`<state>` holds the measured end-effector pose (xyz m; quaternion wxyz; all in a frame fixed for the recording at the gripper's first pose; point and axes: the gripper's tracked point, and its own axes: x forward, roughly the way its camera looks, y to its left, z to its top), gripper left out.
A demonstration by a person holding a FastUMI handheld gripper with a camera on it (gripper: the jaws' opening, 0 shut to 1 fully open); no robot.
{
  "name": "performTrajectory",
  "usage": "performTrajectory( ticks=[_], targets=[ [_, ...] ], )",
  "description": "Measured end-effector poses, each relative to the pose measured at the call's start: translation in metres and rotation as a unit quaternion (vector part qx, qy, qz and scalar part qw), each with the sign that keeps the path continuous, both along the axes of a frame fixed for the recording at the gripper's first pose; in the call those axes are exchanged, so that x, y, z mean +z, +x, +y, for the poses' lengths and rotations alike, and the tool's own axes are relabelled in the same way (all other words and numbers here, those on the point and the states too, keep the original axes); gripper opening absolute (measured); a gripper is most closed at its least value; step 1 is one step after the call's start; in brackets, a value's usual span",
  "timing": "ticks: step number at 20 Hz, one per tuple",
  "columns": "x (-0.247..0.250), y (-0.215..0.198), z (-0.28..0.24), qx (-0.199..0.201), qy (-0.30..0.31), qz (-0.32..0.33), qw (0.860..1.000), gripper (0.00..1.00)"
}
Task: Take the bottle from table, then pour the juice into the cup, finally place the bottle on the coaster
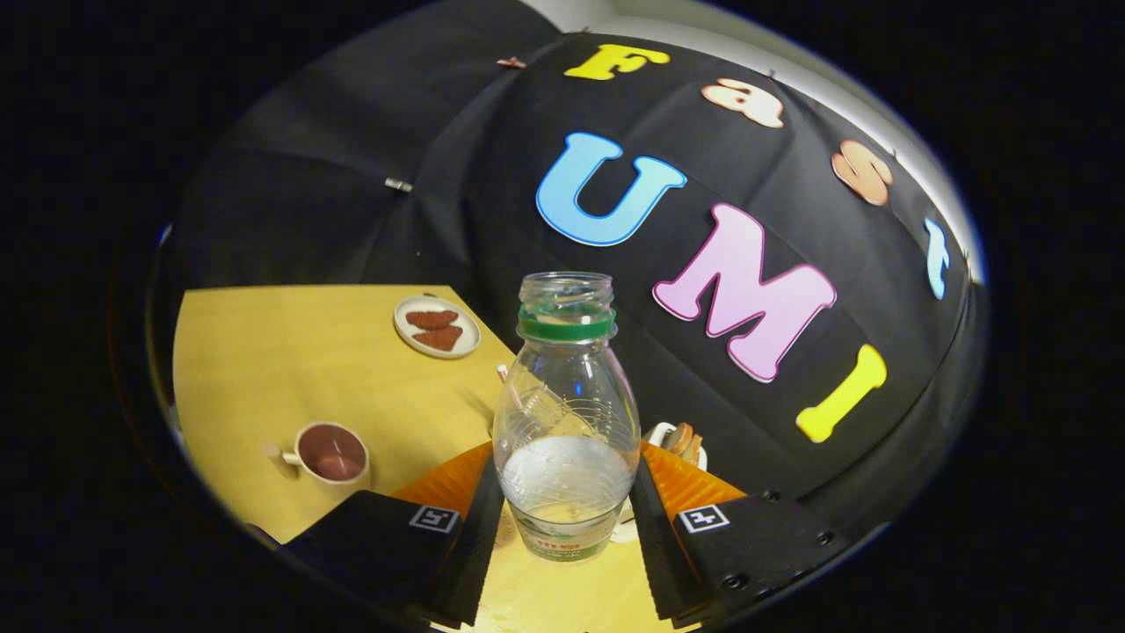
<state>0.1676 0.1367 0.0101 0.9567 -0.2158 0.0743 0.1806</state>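
Gripper [567, 527] tilted, so the table [264, 369] runs off at a slant. Jaws closed on the bottle [567, 413] — both fingers press its lower body, one on each side, at about the level of the liquid inside.

Bottle: clear plastic, cap off, mouth open, green ring [567, 325] round the neck. Clear liquid fills roughly the lower third. It stands upright between the fingers and seems lifted off the yellow table top, though the base is partly hidden and I cannot tell for sure.

Cup [332, 454]: a mug with pale outside and dark reddish inside, handle toward 9 o'clock. It sits on the table at about 9 o'clock from the bottle's base, well apart from it, just beyond the left finger.

Small white plate [437, 327] with two reddish-brown pieces on it — at 10 o'clock from the bottle, farther off, near the table's far edge.

Just behind the bottle at 3 o'clock, part of another white dish [677, 437] with something brown on it; mostly hidden, cannot tell what.

Black cloth wall [352, 202] behind the table.
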Motion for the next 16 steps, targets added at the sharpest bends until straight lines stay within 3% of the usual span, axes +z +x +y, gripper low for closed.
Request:
performTrajectory(
  ticks=[2, 7, 13, 16],
  targets=[
    [-0.004, 0.009, 0.003, 0.0, 0.053, 0.007, 0.999, 0.75],
    [-0.03, 0.021, 0.009, 0.019, 0.106, 0.026, 0.994, 0.75],
    [-0.066, 0.037, 0.014, 0.045, 0.194, 0.062, 0.978, 0.75],
    [-0.089, 0.057, 0.002, 0.022, 0.223, 0.077, 0.971, 0.75]
  ],
)
